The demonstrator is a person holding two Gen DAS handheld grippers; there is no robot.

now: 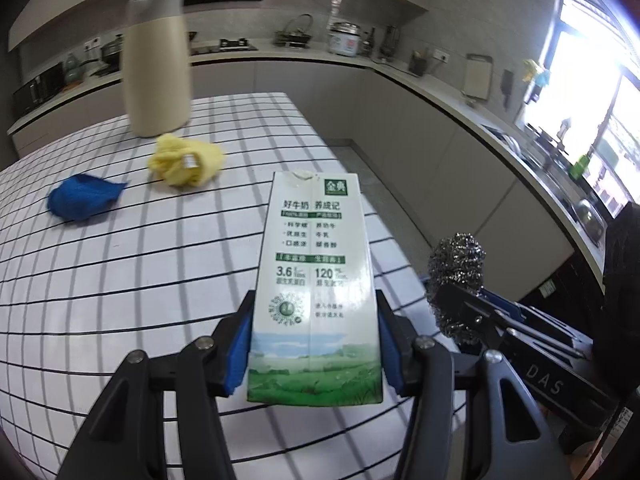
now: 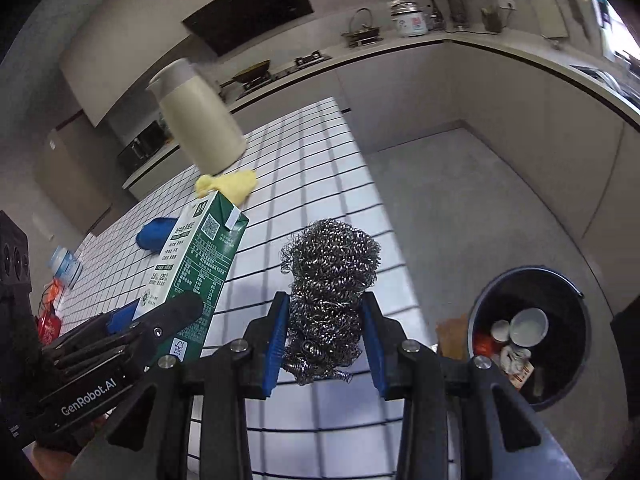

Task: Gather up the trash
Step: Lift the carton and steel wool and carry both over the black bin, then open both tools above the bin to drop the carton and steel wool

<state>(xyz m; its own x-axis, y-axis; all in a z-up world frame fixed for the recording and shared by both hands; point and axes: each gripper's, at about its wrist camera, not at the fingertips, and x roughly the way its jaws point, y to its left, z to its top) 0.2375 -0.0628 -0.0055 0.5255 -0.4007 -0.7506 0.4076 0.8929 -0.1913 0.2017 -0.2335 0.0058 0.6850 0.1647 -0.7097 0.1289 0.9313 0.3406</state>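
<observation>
A: The left gripper [image 1: 316,344] points steeply down over the grid-lined tabletop [image 1: 120,280], its blue pads clamped on the lower sides of a milk carton [image 1: 316,280]. Orientation?

B: The carton is held clear of the tabletop, its long axis running away along the fingers, opened top farthest from the camera. The right gripper [image 2: 326,340], pitched down alike, pinches a steel wool scourer [image 2: 330,292], just right of the carton.

A: Other trash?

B: A black bin [image 2: 532,336] on the floor holds scraps, partly cut off by the gripper. The cream jug [image 1: 156,64] is blurred.
</observation>
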